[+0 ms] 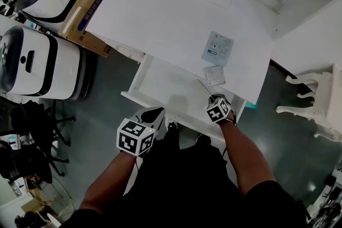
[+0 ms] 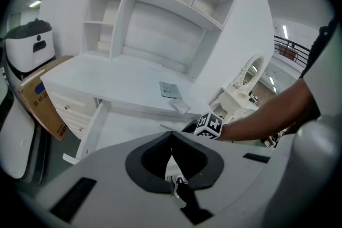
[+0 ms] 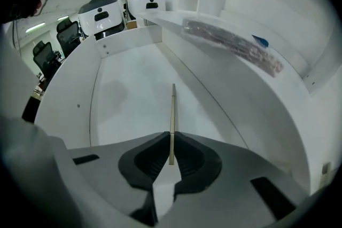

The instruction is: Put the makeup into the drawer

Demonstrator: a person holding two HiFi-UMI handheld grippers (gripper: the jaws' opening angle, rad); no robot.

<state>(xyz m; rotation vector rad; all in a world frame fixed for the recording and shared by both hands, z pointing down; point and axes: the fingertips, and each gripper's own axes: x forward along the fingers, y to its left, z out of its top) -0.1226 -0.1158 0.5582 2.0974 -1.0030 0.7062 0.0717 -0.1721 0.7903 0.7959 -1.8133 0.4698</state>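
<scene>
Desk (image 1: 160, 24) and open drawer (image 1: 160, 85) all white; packet (image 1: 217, 48) on the desk pale blue-grey. Makeup stick (image 3: 172, 115) tan, right gripper (image 3: 171, 139) grey with black pads (image 3: 147, 160), left marker cube (image 1: 135, 137) black-and-white squares. Cardboard box (image 1: 85, 10) brown with blue label, rounded machines (image 1: 37, 64) white with black bands, floor (image 1: 107, 115) dark grey.

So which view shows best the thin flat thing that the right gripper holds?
The right gripper view: the thin flat piece stands edge-on between the shut jaws of the right gripper, above the open drawer. The head view shows it only as a thin line; the left gripper view, a faint sliver.
</scene>
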